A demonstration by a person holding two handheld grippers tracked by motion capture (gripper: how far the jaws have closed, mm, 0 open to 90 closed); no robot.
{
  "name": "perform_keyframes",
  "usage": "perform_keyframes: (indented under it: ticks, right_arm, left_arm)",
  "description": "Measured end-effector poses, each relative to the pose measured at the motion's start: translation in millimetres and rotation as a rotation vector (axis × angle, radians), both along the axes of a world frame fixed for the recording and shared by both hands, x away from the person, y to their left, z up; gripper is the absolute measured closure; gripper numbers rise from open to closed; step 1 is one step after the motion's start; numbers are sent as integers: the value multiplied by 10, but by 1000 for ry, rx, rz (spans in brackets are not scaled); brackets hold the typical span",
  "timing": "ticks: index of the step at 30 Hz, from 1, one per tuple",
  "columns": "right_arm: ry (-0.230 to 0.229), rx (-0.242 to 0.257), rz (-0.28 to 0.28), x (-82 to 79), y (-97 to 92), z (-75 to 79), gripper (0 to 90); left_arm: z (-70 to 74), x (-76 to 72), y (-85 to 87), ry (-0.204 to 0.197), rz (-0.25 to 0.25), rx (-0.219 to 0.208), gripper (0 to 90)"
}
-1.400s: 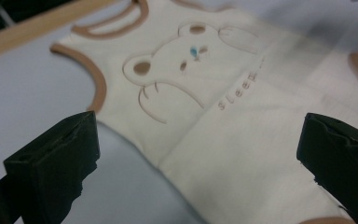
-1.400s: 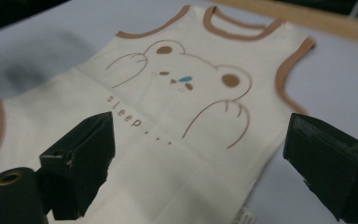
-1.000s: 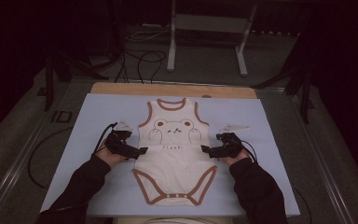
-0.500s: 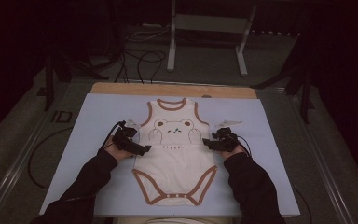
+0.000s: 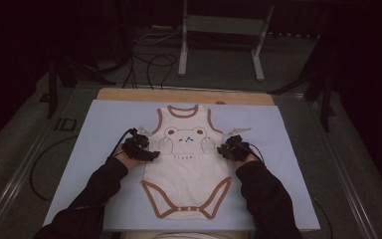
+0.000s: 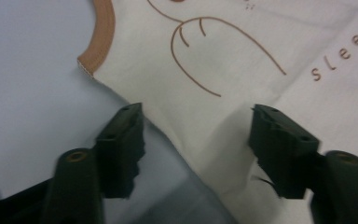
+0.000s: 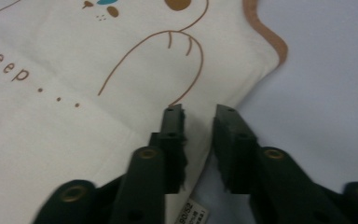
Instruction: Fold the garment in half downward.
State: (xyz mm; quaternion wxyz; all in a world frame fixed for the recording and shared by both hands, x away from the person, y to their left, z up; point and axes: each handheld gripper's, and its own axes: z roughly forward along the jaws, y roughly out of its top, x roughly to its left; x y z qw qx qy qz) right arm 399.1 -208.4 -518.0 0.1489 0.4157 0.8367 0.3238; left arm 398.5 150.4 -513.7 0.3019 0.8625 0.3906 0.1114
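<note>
A cream baby bodysuit (image 5: 186, 164) with brown trim and a bear print lies flat, neck away from me, on a light blue mat (image 5: 104, 129). My left gripper (image 5: 151, 153) rests at its left side below the armhole. In the left gripper view its jaws (image 6: 198, 116) have just been closing and stand apart astride the bodysuit's (image 6: 223, 56) side edge, not pressing it. My right gripper (image 5: 225, 149) is at the right side edge. Its jaws (image 7: 199, 114) have also just been closing and stand a narrow gap apart, with the edge of the bodysuit (image 7: 74, 93) between them.
A printed care label (image 7: 193, 215) peeks out under the right jaws. A wooden board (image 5: 129, 94) borders the mat's far edge. Beyond it on the floor are a metal stand (image 5: 184, 50) and black cables (image 5: 149, 59). Bare mat lies on both sides of the garment.
Both hands have slid inward and down onto the bodysuit's side edges. The jaws of each gripper have narrowed, the right pair more.
</note>
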Motion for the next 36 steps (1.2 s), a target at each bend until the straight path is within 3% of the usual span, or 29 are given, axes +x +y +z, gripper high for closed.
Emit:
perform_keyframes:
  ticks: [4,6,10,14,21,25,29,36]
  right_arm:
    - [1,-10,18,-7,17,5,873]
    - [-3,-20,23,-15,30,7,881]
    - [-10,-29,27,-19,44,7,888]
    - [-17,-30,26,-29,46,3,888]
    - [-18,-27,24,-30,47,2,890]
    - [-16,-17,23,-24,38,-2,890]
    - [-13,-18,24,-23,44,2,891]
    - [-6,8,28,-25,23,34,894]
  left_arm:
    - [12,9,-18,-10,26,21,480]
    - [15,-6,-22,-20,40,34,501]
    - [10,4,2,-3,65,18,519]
    - [18,-12,-34,-7,99,40,521]
    - [46,-5,-86,30,84,46,652]
    - [49,-9,-105,44,62,33,767]
    - [36,-1,-95,65,62,-14,879]
    - [32,13,-45,82,61,-52,896]
